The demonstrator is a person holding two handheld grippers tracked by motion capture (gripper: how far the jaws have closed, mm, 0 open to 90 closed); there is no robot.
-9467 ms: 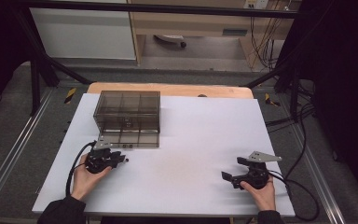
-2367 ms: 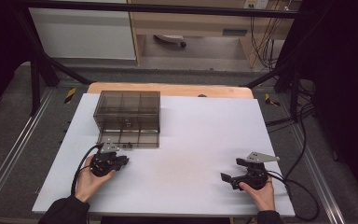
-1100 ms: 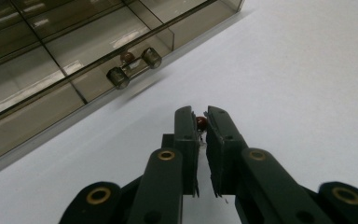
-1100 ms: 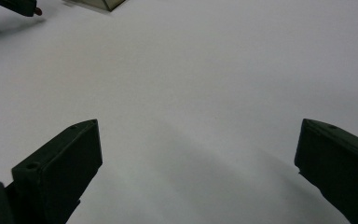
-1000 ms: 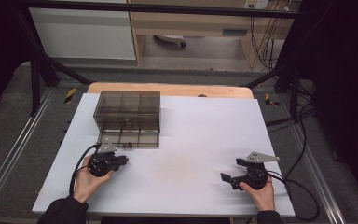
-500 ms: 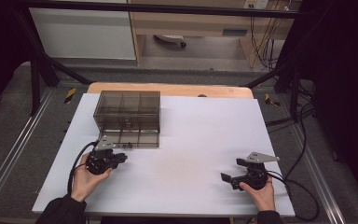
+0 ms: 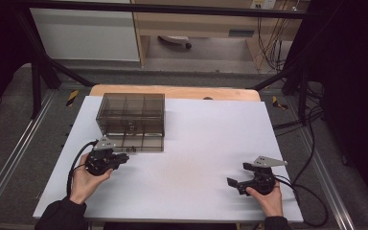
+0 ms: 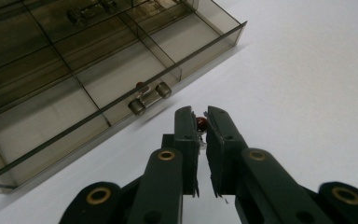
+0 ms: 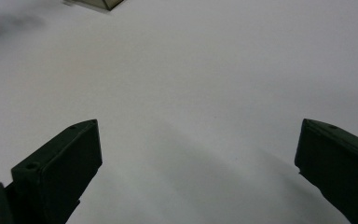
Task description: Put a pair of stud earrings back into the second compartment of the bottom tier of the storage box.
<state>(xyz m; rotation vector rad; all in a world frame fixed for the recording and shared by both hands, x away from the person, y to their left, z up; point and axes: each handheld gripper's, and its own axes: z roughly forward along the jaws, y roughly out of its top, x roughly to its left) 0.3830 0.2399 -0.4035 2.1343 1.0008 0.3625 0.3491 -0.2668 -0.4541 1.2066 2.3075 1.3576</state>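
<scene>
Left hand-held gripper (image 8: 199,122) pinches a small dark-red bead-like part (image 8: 201,123) between its nearly closed tips, just beside the front edge of the smoky transparent plastic compartment box (image 7: 131,120) on the white worktop (image 7: 196,143). Right hand-held gripper (image 7: 237,183) rests well apart, jaws wide, holding nothing.

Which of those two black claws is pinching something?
The left claw. Its jaws are nearly shut on a small red bead, beside the smoky plastic box. The right claw gapes wide over bare white table.
</scene>
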